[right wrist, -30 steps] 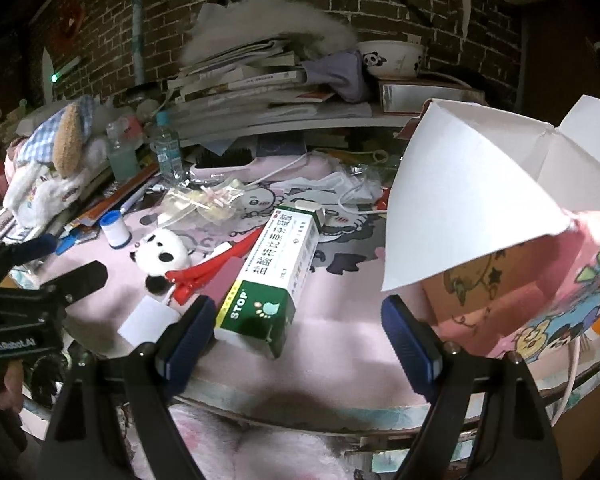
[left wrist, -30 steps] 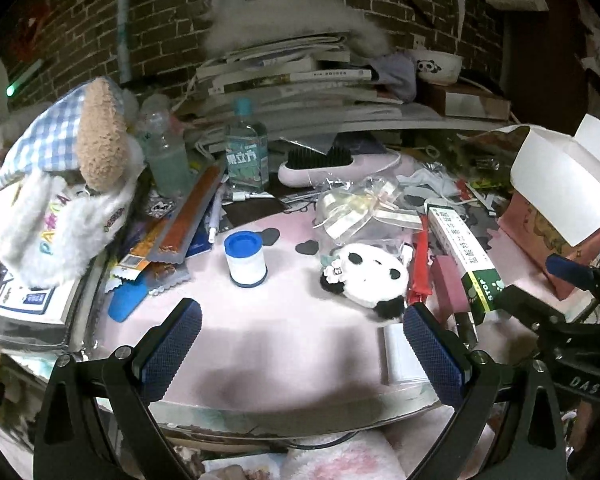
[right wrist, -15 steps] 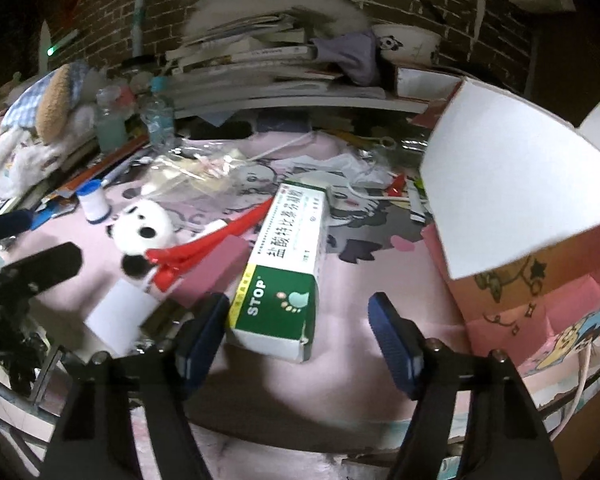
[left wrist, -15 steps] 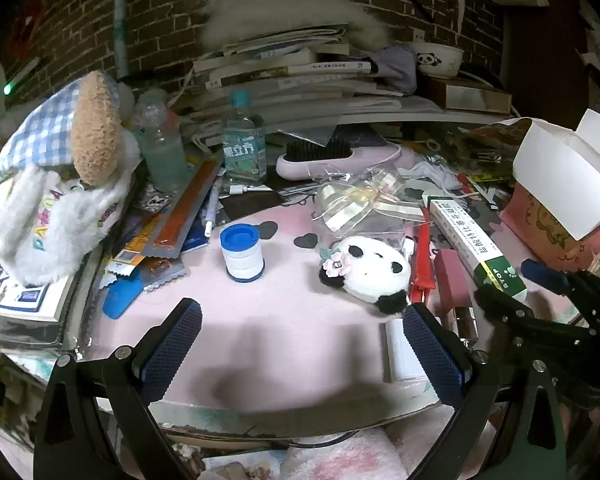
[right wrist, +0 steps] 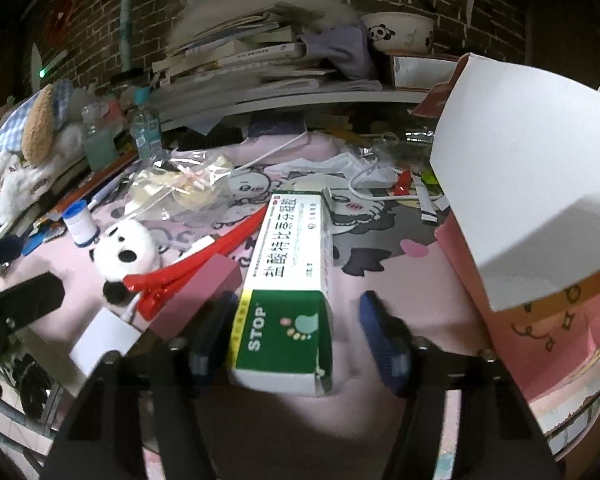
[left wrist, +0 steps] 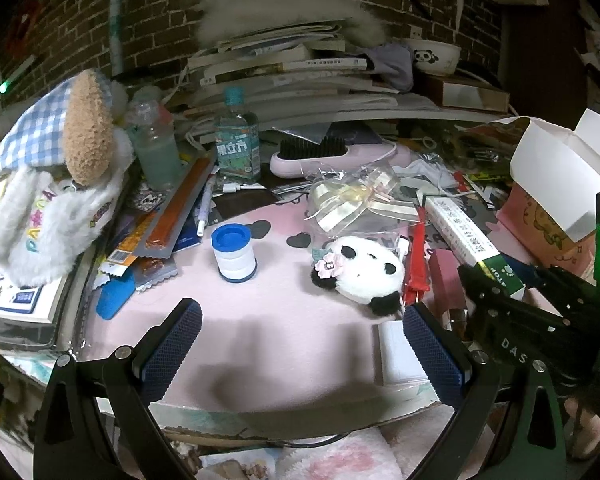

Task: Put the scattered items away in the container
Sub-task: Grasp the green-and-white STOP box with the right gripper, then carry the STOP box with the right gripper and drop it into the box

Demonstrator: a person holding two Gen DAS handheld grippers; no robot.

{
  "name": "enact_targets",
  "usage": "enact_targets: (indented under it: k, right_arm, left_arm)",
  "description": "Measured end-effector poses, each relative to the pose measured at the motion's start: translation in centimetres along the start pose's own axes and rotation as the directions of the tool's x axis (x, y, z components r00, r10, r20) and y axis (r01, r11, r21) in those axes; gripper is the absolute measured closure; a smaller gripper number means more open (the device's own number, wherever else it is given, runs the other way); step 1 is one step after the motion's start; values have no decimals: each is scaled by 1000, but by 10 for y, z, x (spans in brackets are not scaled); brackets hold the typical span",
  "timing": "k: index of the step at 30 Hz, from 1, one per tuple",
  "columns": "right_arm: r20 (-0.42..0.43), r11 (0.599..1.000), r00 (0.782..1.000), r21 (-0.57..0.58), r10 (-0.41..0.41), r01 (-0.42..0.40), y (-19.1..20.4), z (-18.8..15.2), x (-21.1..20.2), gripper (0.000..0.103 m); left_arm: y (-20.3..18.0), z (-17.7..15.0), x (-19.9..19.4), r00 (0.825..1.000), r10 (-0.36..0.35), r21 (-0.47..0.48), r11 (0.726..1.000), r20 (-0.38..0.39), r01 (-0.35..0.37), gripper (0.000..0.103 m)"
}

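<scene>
Container first: the pink carton (right wrist: pixel 556 320) sits at our right, white flaps (right wrist: pixel 528 184) up, contents hidden from us. Our right gripper (right wrist: pixel 296 340) straddles the green-and-white medicine box (right wrist: pixel 288 280) beside it, jaws apart, left pad touching, right clear. Our left gripper (left wrist: pixel 300 352) hovers wide open near the panda plush (left wrist: pixel 360 268); the blue-capped bottle (left wrist: pixel 233 252) stands further left.

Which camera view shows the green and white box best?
The right wrist view: the box lies central between the open right hand-held gripper fingers, its STOP end and printed top plainly readable. The left wrist view shows the box only at the right edge, small, its near end partly hidden by that gripper.
</scene>
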State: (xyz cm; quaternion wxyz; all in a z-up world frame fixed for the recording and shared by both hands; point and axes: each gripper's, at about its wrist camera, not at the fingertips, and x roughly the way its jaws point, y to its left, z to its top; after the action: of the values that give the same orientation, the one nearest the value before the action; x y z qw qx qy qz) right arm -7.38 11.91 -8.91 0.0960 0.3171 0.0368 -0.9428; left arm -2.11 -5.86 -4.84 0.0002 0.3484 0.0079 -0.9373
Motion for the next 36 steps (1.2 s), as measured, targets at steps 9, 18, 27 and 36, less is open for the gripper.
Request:
enact_targets:
  k: [9, 18, 27, 36]
  right_arm:
    - [24, 1000, 999, -15, -22, 22, 5, -1, -5, 65]
    - [99, 998, 994, -53, 40, -35, 18, 12, -38, 65]
    - [176, 986, 975, -118, 136, -116, 30, 39, -90, 65]
    - [48, 986, 995, -146, 83, -76, -36, 84, -116, 65]
  left_arm:
    - [0, 1, -1, 999, 5, -5, 1000, -31, -5, 2]
    - [2, 4, -20, 998, 41, -18, 999, -45, -42, 2]
    - [2, 9, -27, 998, 30, -41, 999, -49, -32, 2]
    - [-5, 10, -24, 999, 13, -30, 999, -50, -14, 2]
